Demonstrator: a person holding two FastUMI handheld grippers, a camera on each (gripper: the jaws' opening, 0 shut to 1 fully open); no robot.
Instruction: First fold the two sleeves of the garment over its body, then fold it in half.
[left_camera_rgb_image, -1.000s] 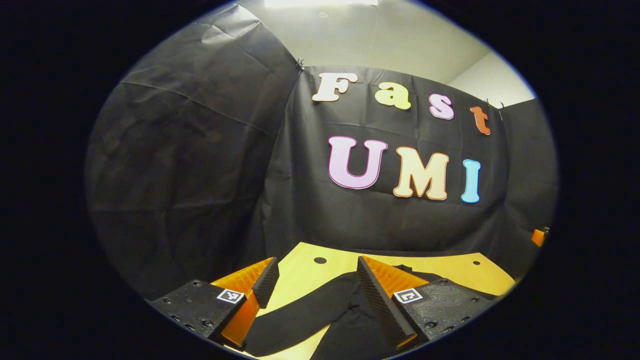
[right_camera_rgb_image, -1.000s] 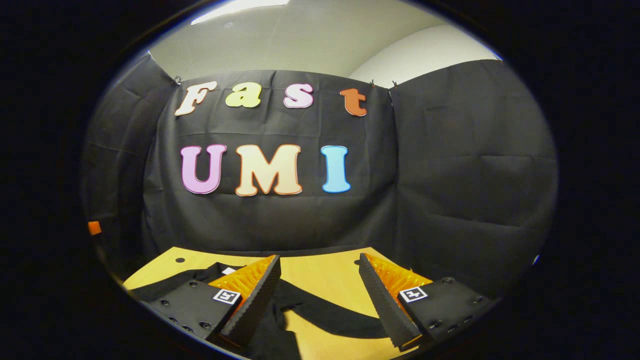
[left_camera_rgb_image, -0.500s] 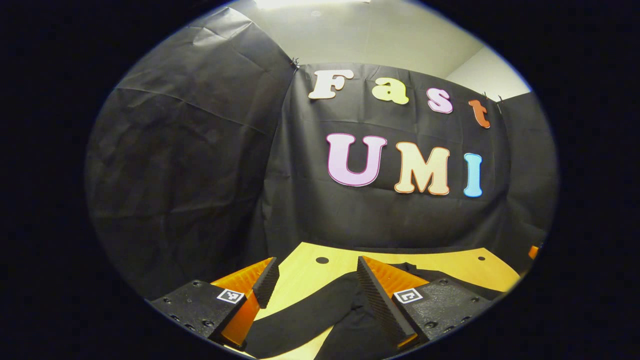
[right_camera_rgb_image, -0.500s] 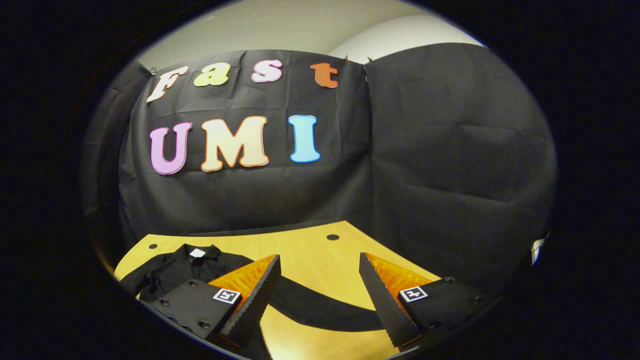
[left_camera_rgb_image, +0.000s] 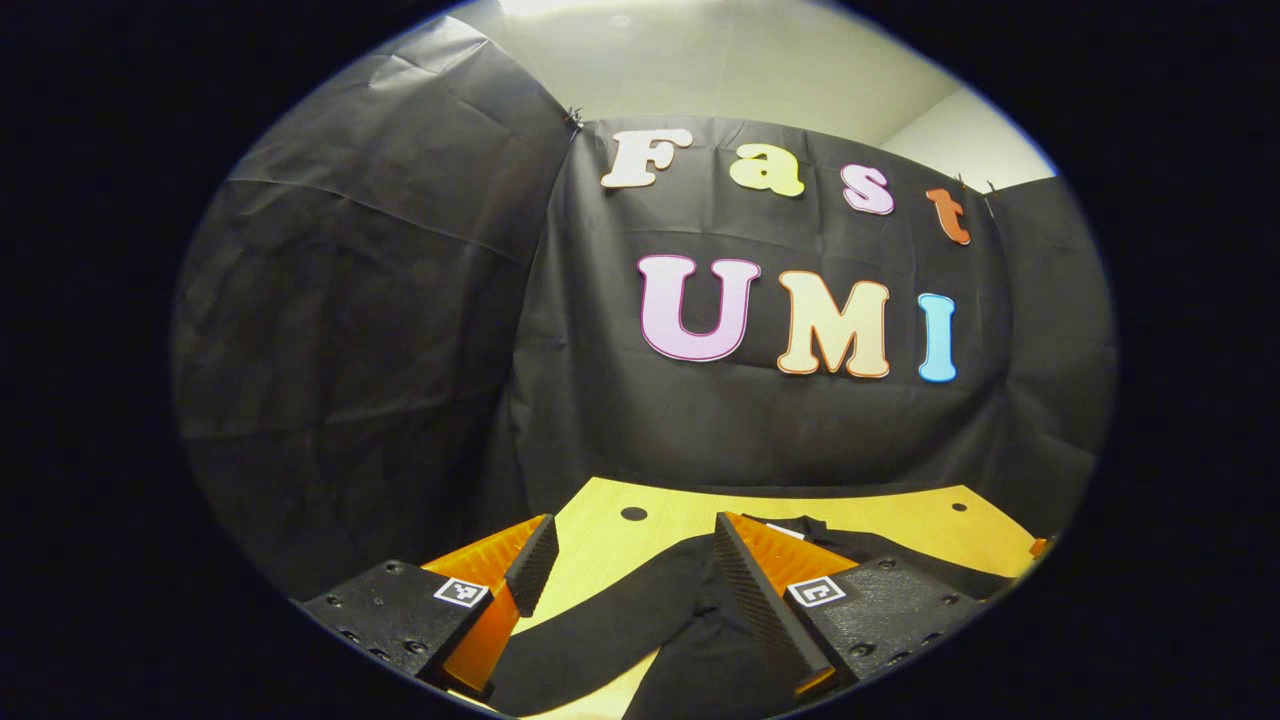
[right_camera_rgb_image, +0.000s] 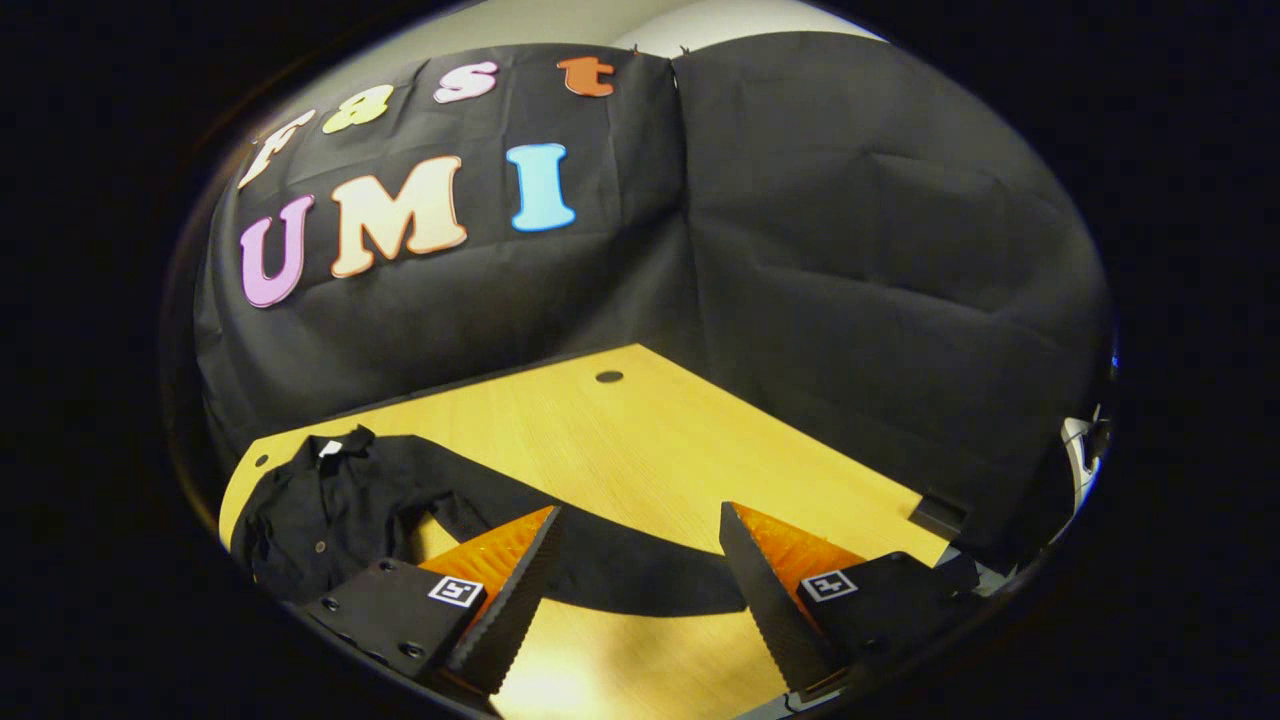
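Black cloth on pale wood: the shirt (right_camera_rgb_image: 320, 510) lies flat on the table (right_camera_rgb_image: 640, 440), collar toward the back wall, both sleeves spread out to the sides and neither folded over the body yet.

In the right gripper view, the right gripper (right_camera_rgb_image: 635, 590) is held above the table with its jaws wide apart and nothing between them. One sleeve (right_camera_rgb_image: 620, 575) runs across the wood just past the fingertips, reaching from the shirt's body toward the right finger (right_camera_rgb_image: 770, 600); whether the tips touch it I cannot tell. Against half a second ago this view has tipped down and swung right: far more table top shows, the round hole (right_camera_rgb_image: 608, 377) in it sits higher, the table's far corner and right edge have come into sight, and the shirt's whole front with its buttons is now plain at the left, where before only the collar and shoulders peeked out.

In the left gripper view, the left gripper (left_camera_rgb_image: 630, 580) has hardly shifted; it has dipped a shade, so the back wall sits slightly lower to the left. Its jaws also stand open and empty. The other sleeve (left_camera_rgb_image: 600, 630) lies slanting across the table (left_camera_rgb_image: 620, 540) between the two fingers, and the body spreads beneath the right-hand finger (left_camera_rgb_image: 760, 600). The collar (left_camera_rgb_image: 800, 530) shows just beyond that finger.
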